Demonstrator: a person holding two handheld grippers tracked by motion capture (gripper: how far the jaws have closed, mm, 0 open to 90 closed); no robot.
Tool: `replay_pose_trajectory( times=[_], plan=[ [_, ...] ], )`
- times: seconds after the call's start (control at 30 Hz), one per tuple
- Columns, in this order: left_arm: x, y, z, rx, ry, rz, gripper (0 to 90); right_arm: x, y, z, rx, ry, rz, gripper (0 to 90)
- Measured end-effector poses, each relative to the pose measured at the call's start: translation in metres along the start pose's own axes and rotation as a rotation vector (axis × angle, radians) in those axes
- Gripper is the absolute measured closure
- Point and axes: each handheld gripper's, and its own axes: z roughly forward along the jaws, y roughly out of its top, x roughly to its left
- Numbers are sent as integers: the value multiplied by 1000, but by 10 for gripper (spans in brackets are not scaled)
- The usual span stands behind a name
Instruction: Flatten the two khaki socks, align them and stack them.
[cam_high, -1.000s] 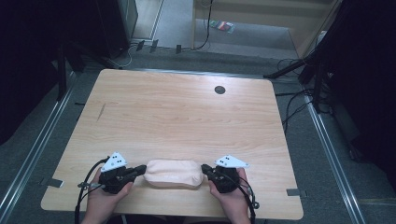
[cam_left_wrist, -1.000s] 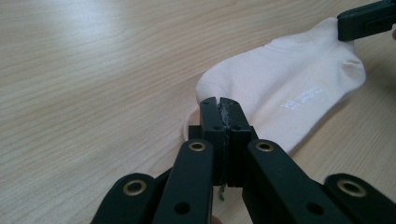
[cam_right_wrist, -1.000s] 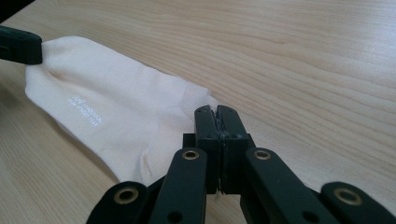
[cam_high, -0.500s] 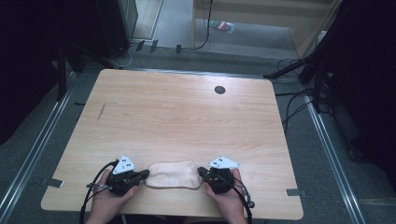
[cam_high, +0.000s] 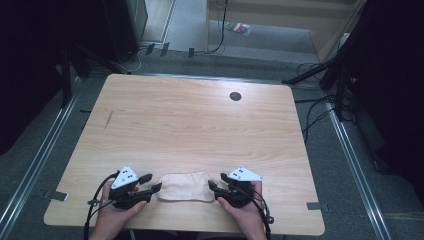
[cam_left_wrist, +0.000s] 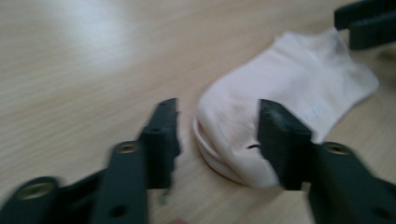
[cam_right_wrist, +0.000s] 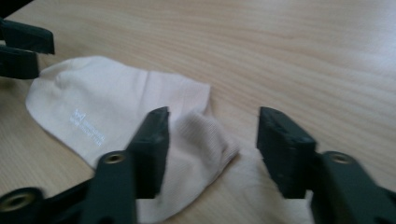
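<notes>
A: Where does the high view look from?
B: From above, down on the whole table (cam_high: 200, 125).
A: And the two gripper views?
B: Low and close, facing each other. Both see the sock (cam_left_wrist: 285, 107) (cam_right_wrist: 116, 112).

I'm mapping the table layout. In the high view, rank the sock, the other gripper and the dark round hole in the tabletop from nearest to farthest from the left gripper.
1. The sock, right beside the left gripper, toward the table's middle.
2. The right gripper, past the sock's other end.
3. The dark round hole, far up the table toward its right rear.
</notes>
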Motion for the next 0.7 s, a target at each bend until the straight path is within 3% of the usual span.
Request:
replay_pose_trajectory(
  times=[0.07,0.1,0.13,0.17,0.27,0.37,0.7],
  plan=[
    [3,1,-2,-16,0,-20,256,-2,1,-1,-17,-7,-6,340],
    [8,2,-4,-30,6,-58,182,-5,3,-5,-57,-14,6,269],
    [8,2,-4,-30,6,-58,149,-5,3,-5,-57,-14,6,269],
    [13,2,-6,-42,3,-71,137,-8,5,-8,-89,-22,21,223],
    [18,2,-10,-67,14,-79,109,-10,6,-11,-97,-50,24,145],
    [21,2,-12,-74,21,-67,81,-12,6,-13,-95,-83,17,134],
    [35,0,-17,-83,79,-98,80,-22,8,-20,-111,-100,47,132]
  ],
)
